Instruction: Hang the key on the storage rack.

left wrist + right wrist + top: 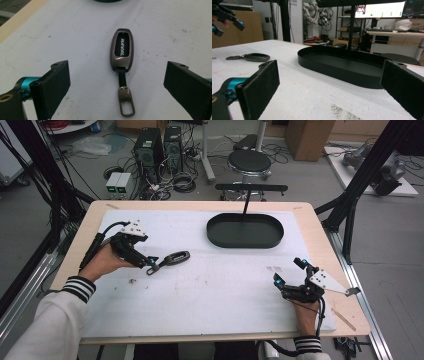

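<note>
Left gripper point(150, 265) spread wide just over car key point(122, 51), lying flat on white mat point(210, 290) left of black tray point(245, 231). Right gripper point(290, 279) spread too, empty. Smooth shell, could easily skid from pads.

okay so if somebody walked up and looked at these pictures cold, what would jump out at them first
Probably the car key fob marked HAVAL, lying flat on the white table cover towards its left side, strap and metal loop pointing at the left claw, which hangs wide open over it. Next, the empty black oval tray at the far middle of the table. The right claw, also open, sits near the table's right front corner, facing that tray.
</note>
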Tool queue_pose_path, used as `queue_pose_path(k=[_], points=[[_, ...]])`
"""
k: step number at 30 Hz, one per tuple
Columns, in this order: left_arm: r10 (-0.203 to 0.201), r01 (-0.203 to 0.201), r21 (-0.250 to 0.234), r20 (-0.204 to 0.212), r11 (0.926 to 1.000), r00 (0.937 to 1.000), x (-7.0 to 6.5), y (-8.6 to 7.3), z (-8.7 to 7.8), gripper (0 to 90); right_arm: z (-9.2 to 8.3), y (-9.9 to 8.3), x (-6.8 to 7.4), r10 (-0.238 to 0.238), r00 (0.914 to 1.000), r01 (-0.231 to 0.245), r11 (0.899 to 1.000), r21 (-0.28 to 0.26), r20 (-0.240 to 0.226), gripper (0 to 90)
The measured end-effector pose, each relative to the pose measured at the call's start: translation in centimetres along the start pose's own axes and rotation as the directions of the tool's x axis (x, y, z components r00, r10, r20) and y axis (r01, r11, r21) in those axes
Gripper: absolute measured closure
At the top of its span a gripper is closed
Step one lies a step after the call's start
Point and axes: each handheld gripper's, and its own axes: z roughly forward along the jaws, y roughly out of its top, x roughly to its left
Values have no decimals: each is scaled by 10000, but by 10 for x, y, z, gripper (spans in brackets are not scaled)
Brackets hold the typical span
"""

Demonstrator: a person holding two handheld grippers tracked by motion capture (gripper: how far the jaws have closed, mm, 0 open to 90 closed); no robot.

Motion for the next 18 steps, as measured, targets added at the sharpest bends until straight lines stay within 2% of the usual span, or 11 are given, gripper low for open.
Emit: queue_pose_path(k=[2, 6, 8, 11, 16, 18], points=[[-78, 75, 285, 112, 9996, 9999, 2, 3, 4, 110, 0, 0, 0, 58, 10000, -58, 10000, -34, -6, 14], [-154, 148, 554, 104, 9984, 9998, 4, 6, 13, 110, 0, 0, 0, 58, 10000, -58, 10000, -37, 1, 13], [-238, 216, 791, 270, 9966, 9994, 5, 7, 17, 117, 0, 0, 0, 70, 10000, -70, 10000, -29, -2, 14], [-106, 71, 1037, 333, 9946, 9994, 4, 9, 23, 135, 0, 0, 0, 70, 10000, -70, 10000, -38, -6, 14], [-68, 24, 1507, 286, 9886, 9996, 2, 10, 33, 162, 0, 0, 0, 28, 10000, -28, 10000, -63, 19, 14], [-55, 6, 1807, 270, 9835, 9996, 2, 9, 36, 174, 0, 0, 0, 37, 10000, -37, 10000, -66, 16, 14]])
